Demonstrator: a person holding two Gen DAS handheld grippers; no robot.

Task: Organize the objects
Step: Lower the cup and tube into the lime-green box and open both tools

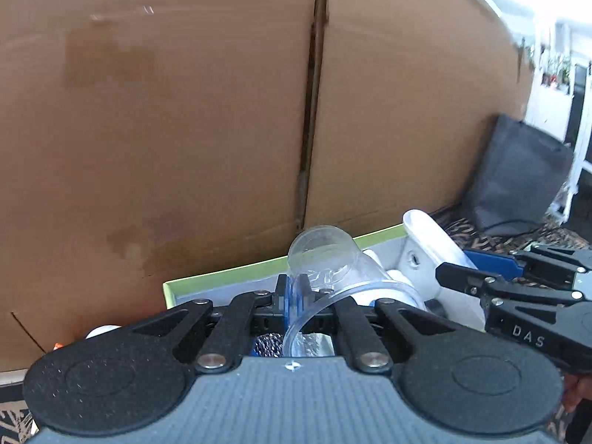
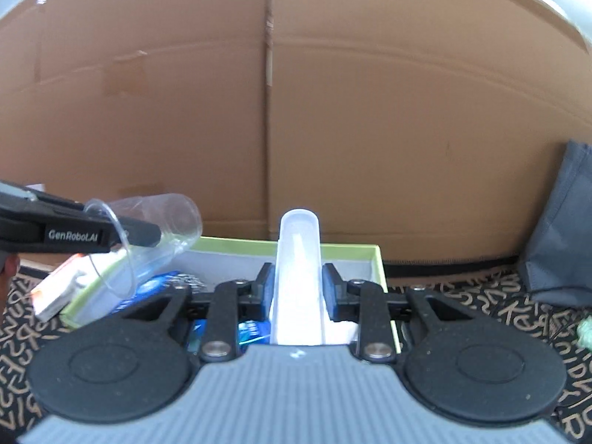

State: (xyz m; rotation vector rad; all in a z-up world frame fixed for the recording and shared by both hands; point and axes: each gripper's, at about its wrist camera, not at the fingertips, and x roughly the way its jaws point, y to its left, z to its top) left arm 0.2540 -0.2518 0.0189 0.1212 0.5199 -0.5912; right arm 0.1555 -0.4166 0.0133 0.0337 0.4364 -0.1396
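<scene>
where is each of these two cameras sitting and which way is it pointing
Left wrist: sits on the left claw, faces the cardboard wall over the green-rimmed box; its fingers pinch the clear plastic cup; right claw at right.
Right wrist: sits on the right claw, same direction; its fingers hold the white translucent piece; left claw at left.
Shared: cup, white piece, box, cardboard, grey bag.

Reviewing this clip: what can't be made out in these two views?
- Contents of the green-rimmed box: mostly hidden behind both tools' bodies in both views; only blue scraps show.
- The white container in the right tool: its lower end is hidden behind the tool body, right wrist view.
- The clear cup in the left tool: anything inside is unreadable through glare.
- Orange-and-white packet: label blurred, too small.
</scene>
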